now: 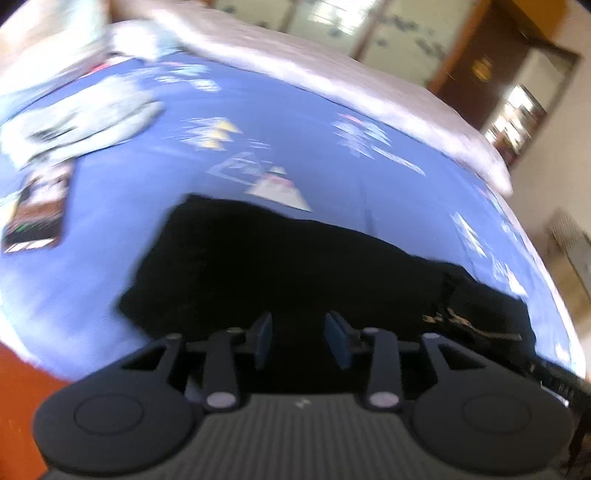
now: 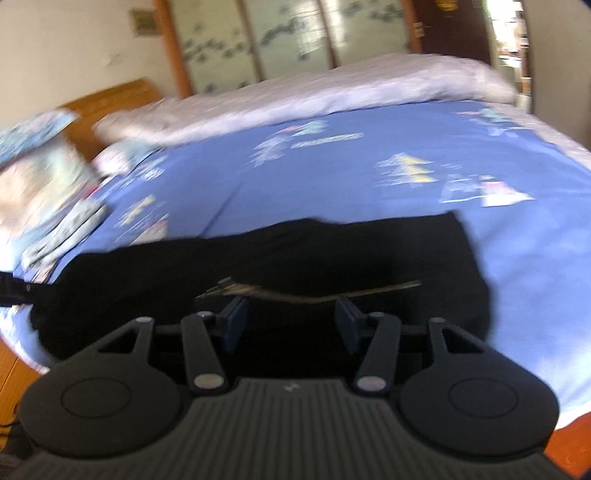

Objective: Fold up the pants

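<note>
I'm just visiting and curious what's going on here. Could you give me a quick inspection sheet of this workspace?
Surface: bed with blue patterned sheet.
Job's things: black pants lying across the near edge of the sheet, seemingly folded lengthwise.
Clutter: pale folded cloth and a dark packet on the sheet; pillows at the head.
Grippers: left tool and right tool both open over the pants, nothing between them.
Cables: nothing seen.
Surroundings: pale blanket along the far side, painted wardrobe doors, wooden headboard.

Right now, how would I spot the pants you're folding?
Look at the bed with the blue patterned sheet. Near its front edge lie the pants, a long dark strip across the sheet. They are the only plain black thing there.
</note>
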Action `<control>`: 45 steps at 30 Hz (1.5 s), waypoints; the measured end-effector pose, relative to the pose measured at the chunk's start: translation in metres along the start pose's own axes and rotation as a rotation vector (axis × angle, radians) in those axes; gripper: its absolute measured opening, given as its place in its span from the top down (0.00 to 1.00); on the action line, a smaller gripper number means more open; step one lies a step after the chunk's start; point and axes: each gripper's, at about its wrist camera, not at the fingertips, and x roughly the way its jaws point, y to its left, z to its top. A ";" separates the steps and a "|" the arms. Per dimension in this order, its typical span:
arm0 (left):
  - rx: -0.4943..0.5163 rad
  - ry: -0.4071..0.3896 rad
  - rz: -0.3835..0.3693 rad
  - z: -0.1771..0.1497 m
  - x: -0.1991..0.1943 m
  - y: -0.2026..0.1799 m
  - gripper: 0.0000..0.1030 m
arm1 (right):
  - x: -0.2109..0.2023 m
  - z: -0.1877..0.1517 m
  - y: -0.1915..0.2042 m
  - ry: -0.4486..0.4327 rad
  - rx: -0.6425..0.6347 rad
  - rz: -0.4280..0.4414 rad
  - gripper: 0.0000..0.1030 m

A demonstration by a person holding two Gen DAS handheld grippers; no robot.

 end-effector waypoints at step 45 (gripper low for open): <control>0.269 0.024 0.484 -0.047 0.016 -0.052 0.54 | -0.010 -0.024 -0.013 0.046 0.232 0.011 0.46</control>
